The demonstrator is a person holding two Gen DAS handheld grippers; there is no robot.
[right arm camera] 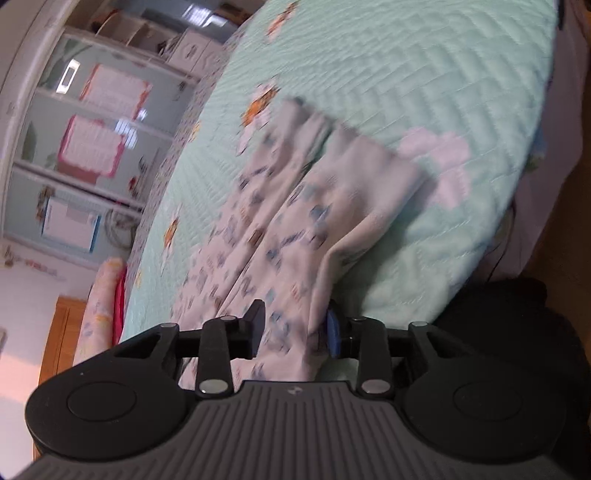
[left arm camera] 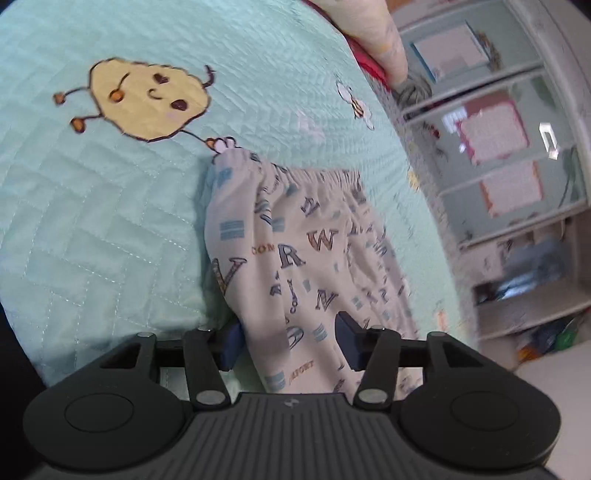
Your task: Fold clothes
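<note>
Pale pants (left arm camera: 314, 251) printed with letters lie on a mint quilted bedspread (left arm camera: 110, 221), elastic waistband at the far end. My left gripper (left arm camera: 290, 341) is shut on the near part of the cloth, which rises off the bed between its fingers. In the right wrist view the same pants (right arm camera: 295, 206) stretch away across the bedspread (right arm camera: 424, 74), two leg ends at the far side, and the picture is blurred. My right gripper (right arm camera: 295, 330) is shut on a bunched fold of the pants, lifted a little off the bed.
A yellow cartoon figure (left arm camera: 147, 99) is stitched on the bedspread to the left. A pale pillow on a red one (left arm camera: 369, 33) sits at the bed's far edge. White shelves with papers (left arm camera: 498, 147) stand beside the bed. A wooden cabinet (right arm camera: 59, 332) is at left.
</note>
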